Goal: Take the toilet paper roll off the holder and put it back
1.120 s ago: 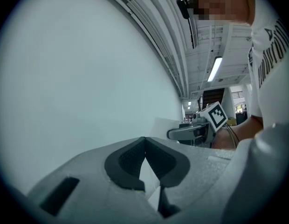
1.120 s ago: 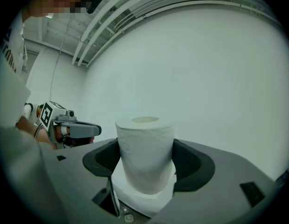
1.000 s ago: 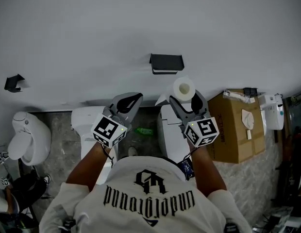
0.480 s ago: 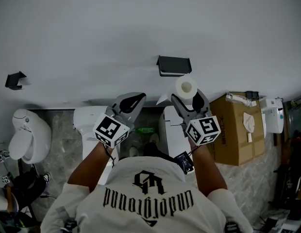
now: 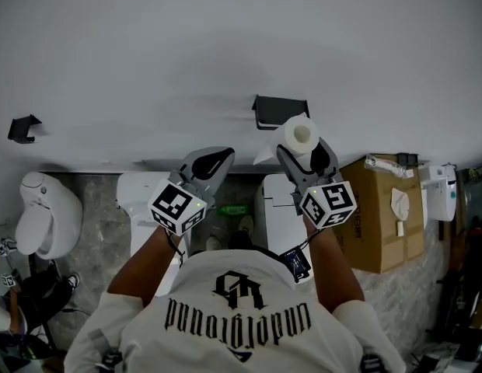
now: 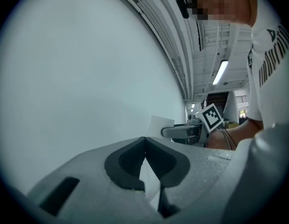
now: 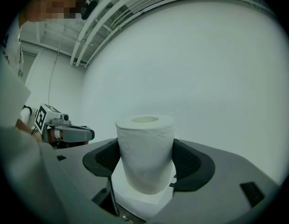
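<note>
Toilet paper roll (image 5: 295,136) sits just before holder (image 5: 281,111) (on wall (image 5: 225,45)).

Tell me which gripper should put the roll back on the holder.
Right. The right tongs are shut on the toilet paper roll, just below the black holder on the wall in the head view. The left tongs are shut on nothing and sit farther left.

The toilet paper roll (image 5: 295,136) is plain white; the holder (image 5: 277,106) just above it is black, the cardboard box (image 5: 383,231) right of it brown.
</note>
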Action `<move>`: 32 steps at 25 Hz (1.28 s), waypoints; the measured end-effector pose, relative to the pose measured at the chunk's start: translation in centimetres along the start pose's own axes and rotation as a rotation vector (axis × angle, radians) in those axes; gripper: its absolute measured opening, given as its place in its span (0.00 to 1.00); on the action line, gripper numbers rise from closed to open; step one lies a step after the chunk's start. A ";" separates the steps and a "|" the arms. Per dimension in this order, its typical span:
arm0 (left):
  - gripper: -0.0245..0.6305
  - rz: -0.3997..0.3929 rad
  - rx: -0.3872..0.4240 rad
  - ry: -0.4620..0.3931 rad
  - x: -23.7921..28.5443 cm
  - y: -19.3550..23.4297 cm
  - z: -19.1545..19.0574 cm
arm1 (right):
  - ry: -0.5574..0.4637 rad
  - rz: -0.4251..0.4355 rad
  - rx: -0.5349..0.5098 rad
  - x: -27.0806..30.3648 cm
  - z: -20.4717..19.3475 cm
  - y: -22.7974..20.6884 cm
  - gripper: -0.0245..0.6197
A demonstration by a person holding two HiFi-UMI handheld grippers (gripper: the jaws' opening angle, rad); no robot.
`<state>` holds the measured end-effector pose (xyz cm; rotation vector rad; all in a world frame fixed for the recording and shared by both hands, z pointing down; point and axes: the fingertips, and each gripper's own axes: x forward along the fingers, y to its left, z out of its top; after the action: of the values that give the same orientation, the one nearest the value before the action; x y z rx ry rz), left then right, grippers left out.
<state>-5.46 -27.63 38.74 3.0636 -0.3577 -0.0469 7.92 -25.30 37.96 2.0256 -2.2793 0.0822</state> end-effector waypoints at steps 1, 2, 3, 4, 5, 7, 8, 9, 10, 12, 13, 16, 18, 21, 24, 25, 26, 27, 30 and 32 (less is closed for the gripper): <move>0.06 -0.002 -0.002 0.000 0.3 0.1 0.1 | -0.001 0.003 -0.001 0.3 0.1 -0.3 0.53; 0.06 -0.002 0.001 0.000 0.7 0.1 0.1 | -0.002 0.006 -0.002 0.6 0.2 -0.6 0.53; 0.06 -0.002 0.005 0.001 1.1 0.3 0.2 | -0.003 0.009 -0.002 1.0 0.3 -0.9 0.53; 0.06 -0.001 0.003 0.000 1.4 0.5 0.2 | -0.004 0.011 -0.001 1.3 0.4 -1.3 0.53; 0.06 0.000 -0.002 -0.003 1.8 0.7 0.3 | -0.006 0.014 0.000 1.7 0.4 -1.7 0.53; 0.06 0.005 -0.008 -0.008 2.6 1.0 0.4 | -0.010 0.019 0.002 2.3 0.6 -2.5 0.53; 0.06 0.008 -0.006 -0.008 3.0 1.2 0.5 | -0.012 0.022 0.004 2.6 0.7 -2.9 0.53; 0.06 0.011 -0.004 -0.007 3.4 1.4 0.6 | -0.014 0.023 0.005 2.9 0.8 -3.3 0.53; 0.06 0.014 -0.001 -0.006 3.7 1.7 0.6 | -0.015 0.025 0.006 3.2 0.8 -3.7 0.53; 0.06 0.021 -0.002 -0.002 4.5 2.3 0.5 | -0.016 0.030 0.009 4.0 0.8 -4.5 0.53; 0.06 0.025 -0.003 0.000 4.8 2.6 0.4 | -0.016 0.032 0.010 4.4 0.8 -4.9 0.53; 0.06 0.035 -0.008 0.006 6.1 3.3 0.0 | -0.019 0.033 0.015 5.5 0.7 -6.4 0.53; 0.06 0.041 -0.010 0.008 7.0 3.6 -0.2 | -0.020 0.035 0.016 6.2 0.7 -7.4 0.53; 0.06 0.051 -0.015 0.015 8.1 4.1 -0.6 | -0.018 0.042 0.017 7.2 0.4 -8.6 0.53; 0.06 0.060 -0.022 0.023 9.3 4.6 -1.1 | -0.007 0.054 0.027 8.1 -0.3 -9.6 0.53; 0.06 0.063 -0.024 0.026 9.7 4.7 -1.3 | -0.002 0.059 0.033 8.4 -0.6 -9.9 0.53; 0.06 0.065 -0.026 0.029 10.1 4.9 -1.4 | 0.004 0.062 0.039 8.7 -1.0 -10.2 0.53; 0.06 0.067 -0.028 0.033 10.4 5.0 -1.6 | 0.010 0.066 0.043 9.0 -1.4 -10.5 0.53; 0.06 0.074 -0.037 0.047 11.4 5.5 -2.2 | 0.028 0.076 0.051 9.9 -2.5 -11.2 0.53; 0.06 0.080 -0.044 0.056 11.9 5.9 -2.6 | 0.044 0.084 0.055 10.4 -3.4 -11.6 0.53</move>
<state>4.89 -35.96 41.45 2.9965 -0.4689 0.0343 18.31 -36.64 42.20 1.9325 -2.3604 0.1959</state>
